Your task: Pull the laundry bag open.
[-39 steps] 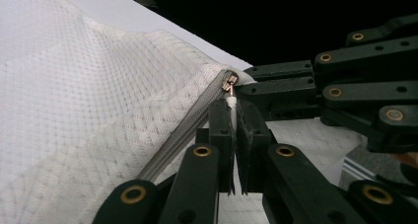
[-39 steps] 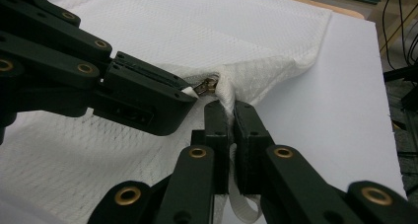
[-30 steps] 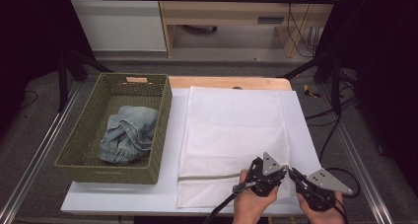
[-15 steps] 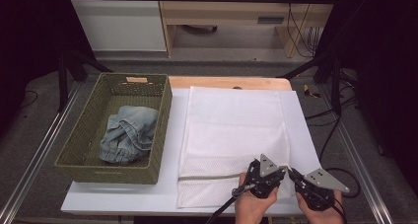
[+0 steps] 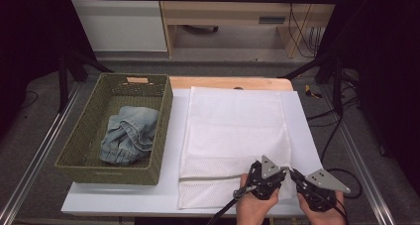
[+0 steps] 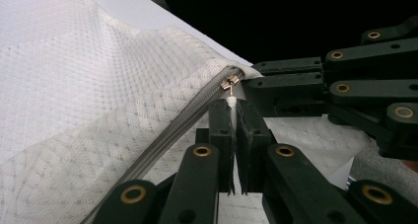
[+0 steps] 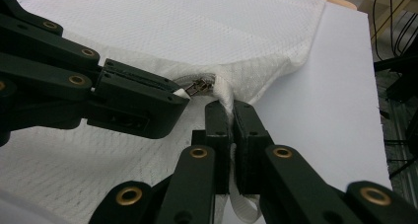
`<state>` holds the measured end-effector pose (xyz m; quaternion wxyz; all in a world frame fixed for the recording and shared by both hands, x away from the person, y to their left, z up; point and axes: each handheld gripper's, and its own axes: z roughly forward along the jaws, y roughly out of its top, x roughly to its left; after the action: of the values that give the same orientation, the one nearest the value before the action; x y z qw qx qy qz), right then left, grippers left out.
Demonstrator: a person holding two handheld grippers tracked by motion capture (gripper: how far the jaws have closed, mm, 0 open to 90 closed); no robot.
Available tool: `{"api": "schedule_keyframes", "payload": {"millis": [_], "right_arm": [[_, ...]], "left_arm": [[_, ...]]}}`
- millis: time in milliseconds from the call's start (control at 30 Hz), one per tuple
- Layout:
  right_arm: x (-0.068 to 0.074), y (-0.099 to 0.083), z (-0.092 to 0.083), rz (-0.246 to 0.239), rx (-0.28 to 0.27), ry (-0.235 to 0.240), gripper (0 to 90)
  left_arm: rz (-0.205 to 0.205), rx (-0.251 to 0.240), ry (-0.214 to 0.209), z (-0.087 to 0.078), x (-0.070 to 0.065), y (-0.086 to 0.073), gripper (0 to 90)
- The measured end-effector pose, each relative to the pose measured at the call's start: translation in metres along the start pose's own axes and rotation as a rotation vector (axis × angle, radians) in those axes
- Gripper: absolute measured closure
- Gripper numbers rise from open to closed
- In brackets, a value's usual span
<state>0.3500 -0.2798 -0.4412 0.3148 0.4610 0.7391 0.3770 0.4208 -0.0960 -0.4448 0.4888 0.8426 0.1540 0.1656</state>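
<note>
- The mesh bag (image 5: 235, 136) lies flat on the white board (image 5: 124, 197), its long axis running from the near edge to the far edge, where it touches the wooden strip (image 5: 228, 82)
- The bag's right side lies close to the board's right edge; a wider band of bare board shows on its left, up to the basket (image 5: 161, 136)
- The basket stands just beside the bag, with jeans (image 5: 126, 133) inside, and closes off the left
- The zipper (image 6: 172, 125) runs crosswise near the bag's near end, at right angles to the long axis; its slider (image 6: 229, 82) sits at the right end, near the bag's right edge
- Left gripper (image 5: 267, 178) is over the near right corner of the bag, jaws together on the white zipper pull (image 6: 231, 105) just under the slider
- Right gripper (image 5: 297, 178) is just beside it, jaws clamped on a fold of bag fabric (image 7: 226, 93) next to the slider
- The two grippers' tips nearly meet at the slider, so there is little room between them
- Past the board's right edge there are cables (image 5: 327, 136) and a metal rail (image 5: 361, 160); open bag surface stretches away to the left along the zipper
</note>
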Motion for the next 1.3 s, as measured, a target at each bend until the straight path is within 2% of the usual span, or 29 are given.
{"api": "schedule_keyframes", "payload": {"millis": [100, 300, 500, 600, 700, 900, 1167, 1300], "right_arm": [[0.0003, 0.0002, 0.0001, -0.002, 0.000, -0.001, 86.5], [-0.0002, 0.0003, -0.0006, -0.004, 0.002, -0.003, 86.6], [0.0001, 0.0006, -0.0003, -0.004, 0.003, -0.003, 86.7], [-0.0003, 0.0009, -0.0006, 0.000, 0.002, -0.009, 86.7], [-0.0030, 0.0005, -0.0018, 0.010, -0.003, -0.013, 86.7], [-0.0024, -0.0007, -0.0009, 0.013, 0.002, -0.007, 86.4], [-0.0012, -0.0005, -0.0008, 0.004, 0.000, -0.012, 86.5], [-0.0017, -0.0003, -0.0016, 0.012, 0.000, -0.016, 86.5]], "left_arm": [[0.008, 0.003, 0.005, -0.0005, -0.0002, 0.0004, 86.9], [-0.015, -0.007, -0.019, -0.0001, 0.0022, -0.0010, 86.9], [-0.006, 0.001, -0.011, -0.0005, 0.0030, -0.0012, 86.9], [0.004, 0.012, 0.006, -0.0015, 0.0044, -0.0018, 86.9], [-0.008, 0.013, -0.002, -0.0023, 0.0084, -0.0061, 86.8], [-0.018, 0.011, -0.002, -0.0021, 0.0071, -0.0079, 86.8], [-0.011, 0.017, 0.015, -0.0021, 0.0066, -0.0081, 86.8], [0.006, 0.029, 0.017, -0.0051, 0.0094, -0.0077, 86.8]]}}
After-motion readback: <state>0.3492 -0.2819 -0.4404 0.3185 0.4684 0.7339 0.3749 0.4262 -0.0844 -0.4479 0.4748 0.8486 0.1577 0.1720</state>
